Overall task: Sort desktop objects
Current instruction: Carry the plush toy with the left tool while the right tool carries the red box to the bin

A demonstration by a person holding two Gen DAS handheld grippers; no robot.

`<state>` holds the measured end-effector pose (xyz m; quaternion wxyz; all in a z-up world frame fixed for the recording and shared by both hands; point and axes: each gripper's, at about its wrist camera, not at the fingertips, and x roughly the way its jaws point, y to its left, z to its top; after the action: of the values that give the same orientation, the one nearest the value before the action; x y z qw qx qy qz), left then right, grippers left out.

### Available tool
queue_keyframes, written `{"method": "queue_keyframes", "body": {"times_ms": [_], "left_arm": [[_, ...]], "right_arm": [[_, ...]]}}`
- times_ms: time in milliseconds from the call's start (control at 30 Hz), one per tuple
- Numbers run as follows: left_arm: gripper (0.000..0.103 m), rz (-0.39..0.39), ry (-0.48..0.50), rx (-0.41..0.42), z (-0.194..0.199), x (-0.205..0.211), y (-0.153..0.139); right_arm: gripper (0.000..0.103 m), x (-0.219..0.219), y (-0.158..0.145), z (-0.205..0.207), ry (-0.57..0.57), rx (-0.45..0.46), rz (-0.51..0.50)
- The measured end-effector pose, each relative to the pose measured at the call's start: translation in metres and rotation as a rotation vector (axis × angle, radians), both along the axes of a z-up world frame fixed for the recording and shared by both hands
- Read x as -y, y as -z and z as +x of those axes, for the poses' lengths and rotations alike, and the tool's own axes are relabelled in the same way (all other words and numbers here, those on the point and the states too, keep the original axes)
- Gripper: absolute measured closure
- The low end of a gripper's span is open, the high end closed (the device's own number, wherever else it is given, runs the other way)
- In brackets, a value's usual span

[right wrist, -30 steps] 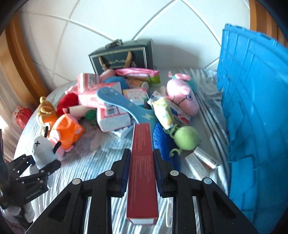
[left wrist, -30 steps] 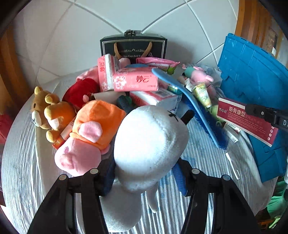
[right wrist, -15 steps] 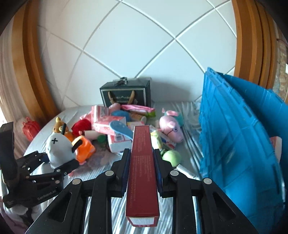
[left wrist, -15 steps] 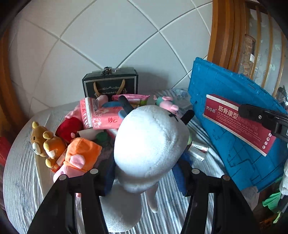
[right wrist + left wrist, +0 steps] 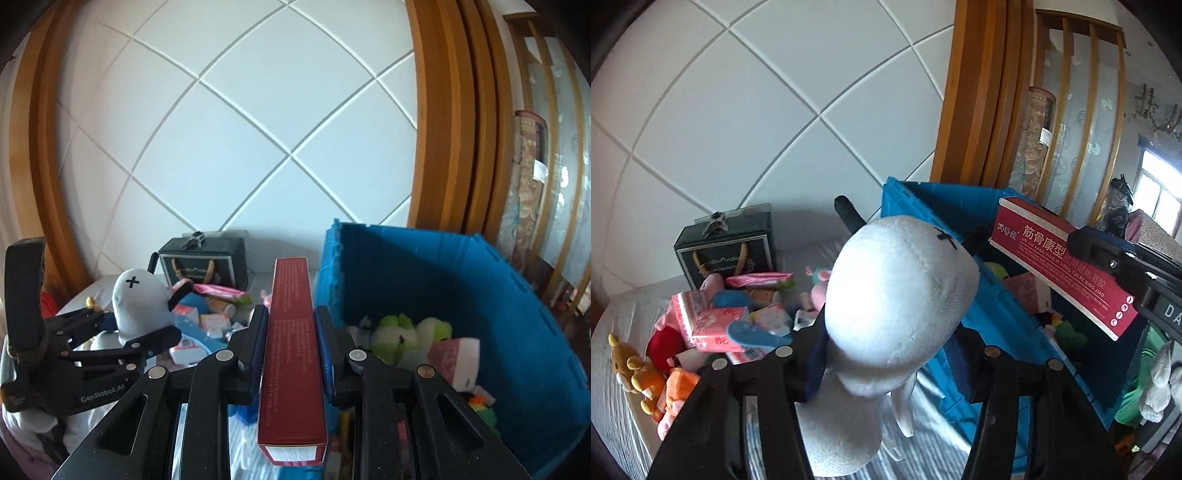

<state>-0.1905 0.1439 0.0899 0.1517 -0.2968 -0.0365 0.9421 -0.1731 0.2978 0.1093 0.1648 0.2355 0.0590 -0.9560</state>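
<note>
My left gripper [image 5: 886,354] is shut on a white plush toy [image 5: 897,295] with black ears and a cross for an eye, held high beside the blue crate [image 5: 993,317]. The same toy [image 5: 138,302] and left gripper [image 5: 144,334] show at the left of the right wrist view. My right gripper [image 5: 291,328] is shut on a long red carton [image 5: 291,354], lifted level with the crate's rim [image 5: 406,232]. That carton [image 5: 1060,262] and the right gripper [image 5: 1126,269] hang over the open crate. Green and pink plush toys [image 5: 410,334] lie inside.
A heap of tissue packs, plush toys and a blue brush [image 5: 753,334] covers the striped tablecloth [image 5: 620,332]. A dark gift box [image 5: 727,251] stands against the tiled wall. Wooden frames [image 5: 982,92] rise behind the crate.
Both grippers rose from the tabletop and swung right towards the crate, each keeping its load. The crate's inside has come into sight.
</note>
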Motion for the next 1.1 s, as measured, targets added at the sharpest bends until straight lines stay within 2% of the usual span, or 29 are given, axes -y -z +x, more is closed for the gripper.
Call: {"method": "queue_keyframes", "body": {"times_ms": [133, 233, 400, 500, 700, 833, 933, 1100], "left_arm": [[0.048, 0.027, 0.072, 0.004, -0.025, -0.052, -0.035], [0.048, 0.017, 0.102, 0.016, -0.048, -0.098, -0.056], [0.048, -0.009, 0.119, 0.106, -0.105, -0.174, -0.060], [0.048, -0.041, 0.122, 0.173, -0.138, -0.217, -0.044], [0.048, -0.197, 0.053, 0.270, -0.188, -0.273, 0.012], [0.048, -0.232, 0.020, 0.308, -0.202, -0.283, 0.048], [0.048, -0.326, 0.009, 0.348, -0.210, -0.289, 0.072], [0.047, -0.399, -0.008, 0.439, -0.210, -0.289, 0.097]], "right_arm": [[0.078, -0.045, -0.026, -0.033, 0.063, 0.007, 0.019], [0.078, -0.084, -0.038, -0.064, 0.118, 0.019, 0.028], [0.078, -0.144, -0.036, -0.122, 0.183, 0.061, 0.024], [0.078, -0.173, -0.018, -0.156, 0.226, 0.108, 0.024], [0.078, -0.222, 0.035, -0.206, 0.320, 0.240, -0.007], [0.078, -0.248, 0.071, -0.223, 0.353, 0.372, -0.047], [0.078, -0.248, 0.079, -0.229, 0.378, 0.402, -0.002], [0.078, -0.239, 0.089, -0.233, 0.374, 0.429, 0.067]]}}
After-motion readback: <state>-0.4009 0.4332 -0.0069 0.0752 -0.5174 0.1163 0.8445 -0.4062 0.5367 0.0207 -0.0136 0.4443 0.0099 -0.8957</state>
